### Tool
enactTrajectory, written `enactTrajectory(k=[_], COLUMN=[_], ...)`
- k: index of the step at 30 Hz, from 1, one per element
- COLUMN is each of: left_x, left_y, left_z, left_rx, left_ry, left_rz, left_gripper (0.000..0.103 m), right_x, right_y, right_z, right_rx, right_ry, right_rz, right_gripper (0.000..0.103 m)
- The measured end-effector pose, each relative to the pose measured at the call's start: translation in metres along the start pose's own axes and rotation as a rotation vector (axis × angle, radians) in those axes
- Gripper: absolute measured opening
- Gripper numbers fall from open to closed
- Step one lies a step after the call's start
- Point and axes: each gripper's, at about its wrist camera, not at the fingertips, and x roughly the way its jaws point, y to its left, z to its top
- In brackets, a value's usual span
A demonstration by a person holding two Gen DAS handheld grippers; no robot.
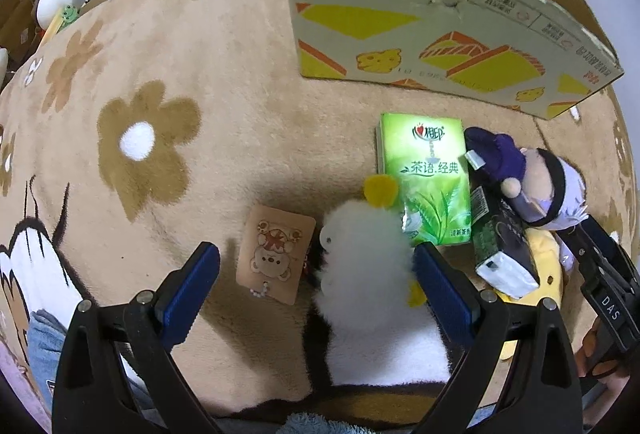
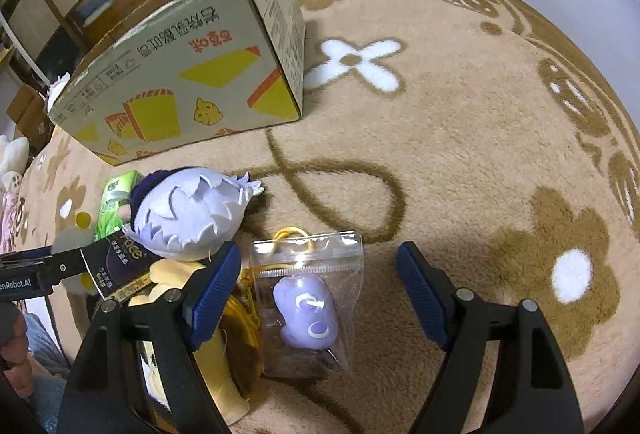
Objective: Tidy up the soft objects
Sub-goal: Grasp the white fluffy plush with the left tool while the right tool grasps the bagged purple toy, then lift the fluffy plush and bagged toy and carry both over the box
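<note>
Beige flowered carpet [image 1: 248,82] carries a heap of soft toys at five o'clock of the cardboard box [image 1: 420,14], presumably their destination, so the left tool [image 1: 316,274] stands spread around the white plush [image 1: 368,266] and the right tool [image 2: 318,290] spread around a bagged purple toy [image 2: 306,308].

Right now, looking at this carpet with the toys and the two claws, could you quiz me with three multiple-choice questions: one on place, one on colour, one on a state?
1. The green tissue pack lies
A. inside the cardboard box
B. on the carpet beside the white plush
C. in a claw

2. The toy in the clear bag is
A. purple
B. red
C. black

3. The right claw is
A. clamped on the bag
B. open around the bag
C. empty above bare carpet

B: it lies on the carpet against the white plush, before the cardboard box.
A: purple shows through.
B: gaps both sides.
</note>
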Motion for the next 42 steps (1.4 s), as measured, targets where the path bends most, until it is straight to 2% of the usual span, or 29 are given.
enactTrajectory(k=[6,12,14,16,18,22,26,28,32,35,42], left_x=[0.008,0.008,0.009,0.008,0.010,0.011,0.007,0.003,-0.002,-0.008,-0.017], left_y=[0.002,0.004,0.003,-0.002,-0.004,-0.008,-0.009,-0.010,-0.010,-0.011,-0.010], left_z=[0.003,0.006,0.006,0.004,0.003,0.001,-0.002,-0.004,-0.005,-0.005,-0.007], left_rx=[-0.003,0.005,0.014,0.020,0.027,0.031,0.028,0.030,0.042,0.049,0.045], left_ry=[0.018,0.014,0.013,0.022,0.029,0.022,0.014,0.009,-0.001,-0.011,-0.039], left_rz=[-0.003,-0.022,-0.027,-0.032,-0.031,-0.025,-0.023,-0.027,-0.031,-0.050,-0.054], left_gripper=[0.096,0.096,0.091,0.083,0.079,0.073,0.067,0.059,0.049,0.037,0.034], right_x=[0.004,0.004,0.003,0.003,0.002,-0.001,-0.003,-0.004,-0.008,-0.012,-0.025], right_y=[0.003,0.008,0.008,0.009,0.008,0.003,-0.002,-0.002,-0.002,-0.004,-0.002], right_z=[-0.001,-0.004,-0.005,-0.005,-0.005,-0.004,-0.004,-0.003,-0.003,-0.001,0.002], right_rx=[-0.028,-0.050,-0.055,-0.058,-0.055,-0.039,-0.019,-0.017,-0.016,-0.006,-0.015], right_ry=[0.010,0.014,0.015,0.016,0.015,0.009,0.002,-0.005,-0.019,-0.040,-0.117], right_rz=[-0.027,-0.063,-0.070,-0.077,-0.077,-0.059,-0.036,-0.035,-0.024,-0.013,0.013], right_gripper=[0.084,0.079,0.078,0.076,0.074,0.062,0.062,0.062,0.062,0.062,0.062])
